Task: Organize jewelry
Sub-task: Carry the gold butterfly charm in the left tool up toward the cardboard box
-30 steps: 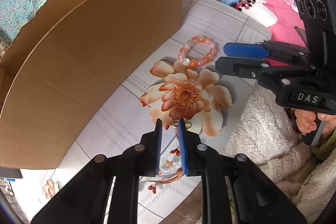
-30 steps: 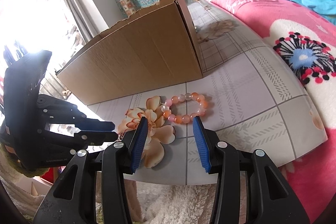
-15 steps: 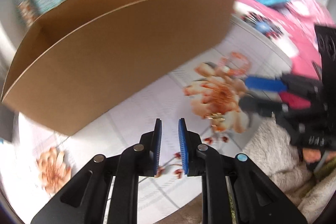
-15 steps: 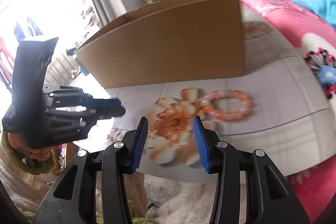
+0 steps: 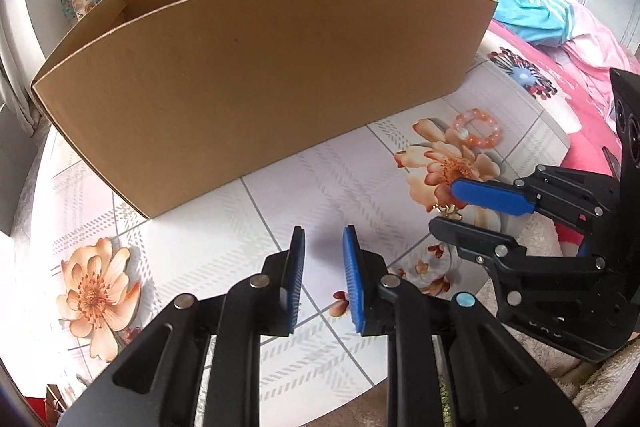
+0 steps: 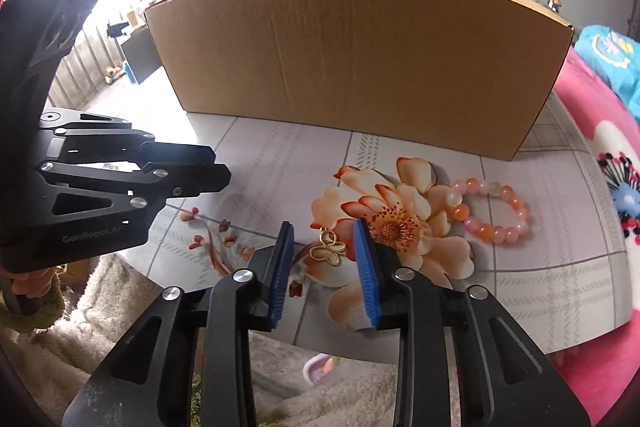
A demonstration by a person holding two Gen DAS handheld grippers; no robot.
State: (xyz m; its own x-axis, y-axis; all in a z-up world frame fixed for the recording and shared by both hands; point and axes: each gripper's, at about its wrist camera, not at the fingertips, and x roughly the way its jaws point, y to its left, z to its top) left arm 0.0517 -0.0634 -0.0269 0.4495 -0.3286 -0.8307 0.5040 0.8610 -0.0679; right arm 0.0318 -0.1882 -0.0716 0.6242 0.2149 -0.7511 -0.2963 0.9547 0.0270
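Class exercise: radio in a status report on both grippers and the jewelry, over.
Right gripper closing around gold butterfly pendant, pads not yet touching. Left gripper empty, jaws opening, above tabletop. Bead bracelet lying apart beside cardboard box. Nothing blocking.

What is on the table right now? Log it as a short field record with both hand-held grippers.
surface: table with flower-print cover
box: cardboard box, open top, at the back
bracelet: bead bracelet, lying flat, right of the printed flower
pendant: gold butterfly pendant, flat on the cover
right hand-held gripper: closing, pendant between the fingers, not yet pinched
left hand-held gripper: narrow gap, nothing held
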